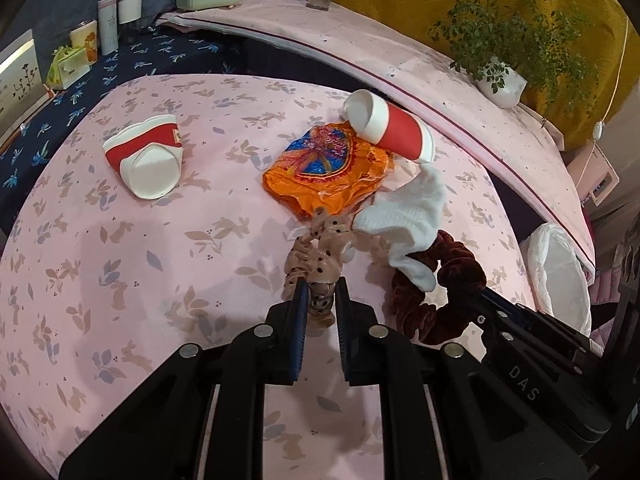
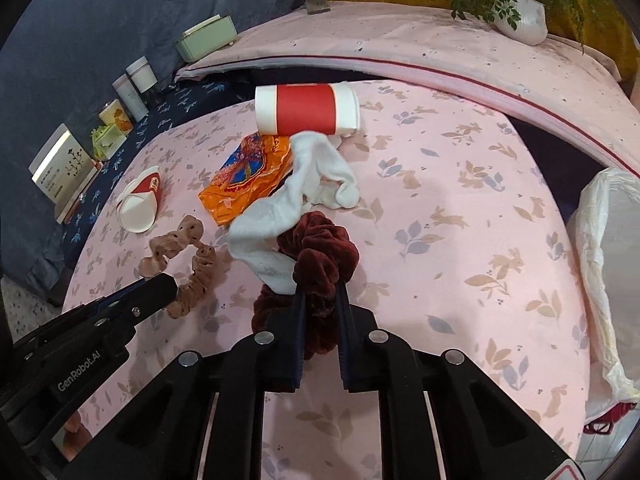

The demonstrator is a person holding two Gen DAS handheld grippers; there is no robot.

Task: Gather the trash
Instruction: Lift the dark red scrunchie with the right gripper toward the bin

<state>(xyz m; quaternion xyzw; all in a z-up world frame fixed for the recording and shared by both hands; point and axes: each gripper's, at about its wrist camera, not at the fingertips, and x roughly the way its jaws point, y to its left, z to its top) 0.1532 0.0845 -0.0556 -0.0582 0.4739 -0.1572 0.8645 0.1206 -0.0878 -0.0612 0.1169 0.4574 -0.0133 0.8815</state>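
left gripper (image 1: 320, 292): fingers (image 1: 301, 300) clamped on the near end of the tan scrunchie (image 1: 316, 256); fabric bunched between the pads.
tan scrunchie: dotted, stretched from the left fingers toward the far side; its far end is at the near edge of the wrapper (image 1: 328, 168). whether it touches the wrapper cannot be told.
right gripper (image 2: 320, 292): fingers (image 2: 299, 304) clamped on the maroon scrunchie (image 2: 320, 248); velvet fills the gap between the pads and bulges out past the tips.
maroon scrunchie: near centre of the cloth (image 2: 460, 208), its left edge touching the near end of the sock (image 2: 280, 216).
sock: white, lying from the maroon scrunchie up to the far cup (image 2: 306, 109), overlapping the right edge of the wrapper.
wrapper: orange and blue, flat on the cloth, left of the sock, near side of the far cup.
far cup: red and white, on its side, at the far edge of the cloth.
flat cup (image 2: 140, 200): red and white, crushed, on the left, apart from the wrapper.
bag (image 2: 608, 264): white, open, off the right edge of the cloth, well apart from both grippers.
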